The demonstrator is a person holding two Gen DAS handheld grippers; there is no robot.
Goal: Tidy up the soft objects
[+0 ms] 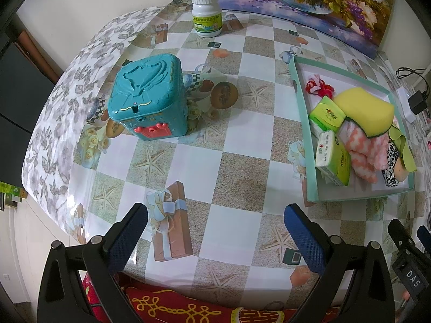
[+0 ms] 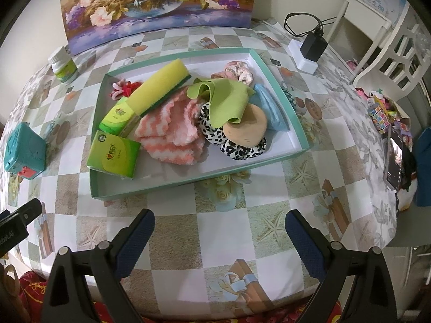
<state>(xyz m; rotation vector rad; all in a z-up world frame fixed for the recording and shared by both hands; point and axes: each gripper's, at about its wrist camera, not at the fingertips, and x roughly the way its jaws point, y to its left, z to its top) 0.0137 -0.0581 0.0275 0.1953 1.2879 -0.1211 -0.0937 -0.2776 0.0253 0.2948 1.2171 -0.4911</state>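
Observation:
A shallow teal-rimmed tray [image 2: 204,179] [image 1: 309,177] holds the soft things: a yellow sponge [image 2: 159,87] [image 1: 363,109], a pink-and-white fluffy cloth [image 2: 169,132] [image 1: 363,150], two green tissue packs [image 2: 114,158] [image 1: 332,158], a green cloth [image 2: 223,99], leopard-print scrunchies [image 2: 242,148], a tan round puff [image 2: 245,129], a blue pouch [image 2: 272,107], a red-and-white scrunchie [image 2: 125,87] [image 1: 319,86]. My right gripper [image 2: 219,228] hangs open just in front of the tray. Left of the tray, my left gripper [image 1: 215,226] is open over bare tablecloth.
A teal plastic toy box [image 1: 148,97] [image 2: 23,148] and a white pill bottle [image 1: 206,13] [image 2: 63,66] stand on the checkered tablecloth. A flower painting [image 2: 159,2] leans at the back. A black charger on a white block [image 2: 309,51] sits back right. A phone [image 2: 394,156] lies at the right edge.

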